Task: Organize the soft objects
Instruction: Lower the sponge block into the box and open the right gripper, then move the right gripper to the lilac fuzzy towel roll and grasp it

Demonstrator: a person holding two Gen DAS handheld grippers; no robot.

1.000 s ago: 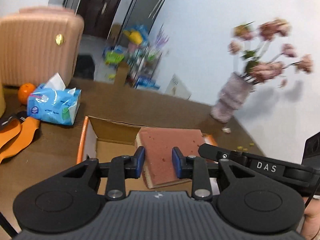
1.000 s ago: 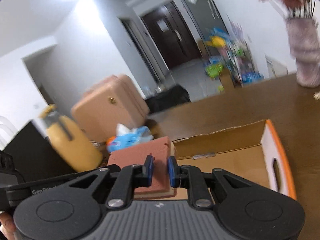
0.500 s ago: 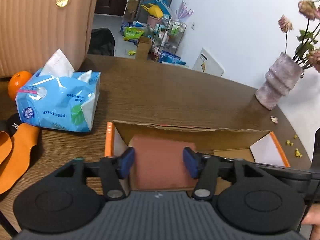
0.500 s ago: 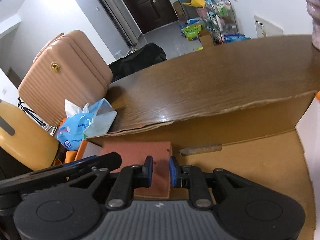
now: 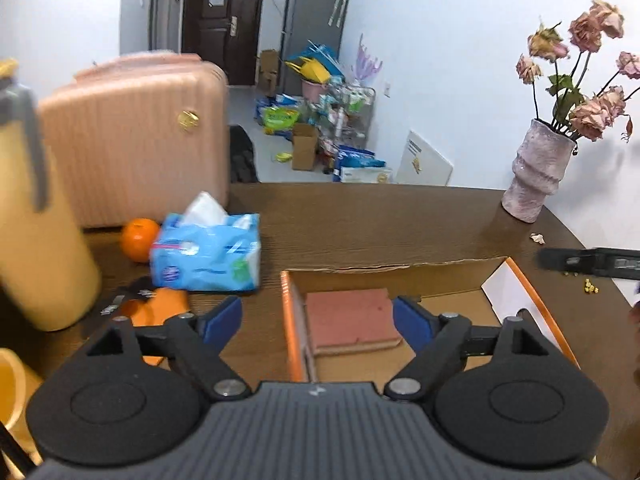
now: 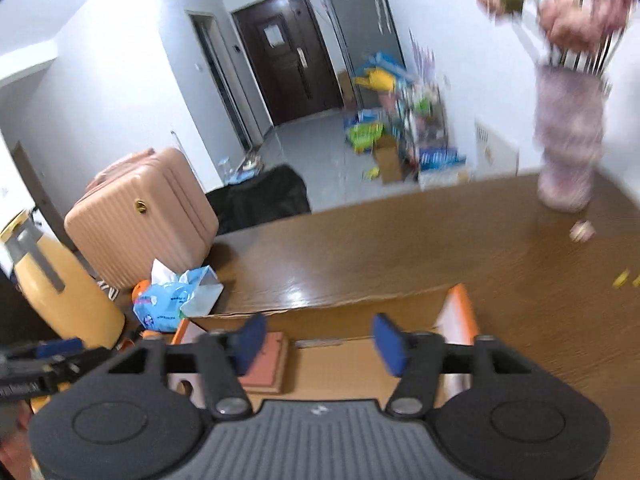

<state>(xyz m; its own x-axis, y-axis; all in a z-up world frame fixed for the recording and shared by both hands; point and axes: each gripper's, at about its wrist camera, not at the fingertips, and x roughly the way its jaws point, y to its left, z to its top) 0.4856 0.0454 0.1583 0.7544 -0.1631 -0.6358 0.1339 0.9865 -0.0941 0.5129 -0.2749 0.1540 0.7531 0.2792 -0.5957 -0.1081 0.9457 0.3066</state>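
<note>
A red-topped sponge block (image 5: 349, 316) lies flat in the left end of an open cardboard box (image 5: 400, 270) with orange edges. My left gripper (image 5: 317, 322) hovers above and in front of it, jaws opening wide, pads clear of the sponge. In the right wrist view the same sponge block (image 6: 267, 362) rests in the box (image 6: 360, 306). My right gripper (image 6: 318, 342) is above it, jaws opening, nothing between them. The right gripper's black finger (image 5: 592, 262) shows at the far right of the left wrist view.
On the brown table (image 5: 380, 220) stand a blue tissue pack (image 5: 206, 256), an orange (image 5: 139, 238), a yellow jug (image 5: 36, 232), an orange strap (image 5: 160, 312) and a pink vase (image 5: 534, 174) of flowers. A pink suitcase (image 5: 132, 140) stands behind the table.
Both grippers held the sponge above the box, lowered it in, then let go. Both now stand open and have pulled up and back; the sponge lies in the box.
</note>
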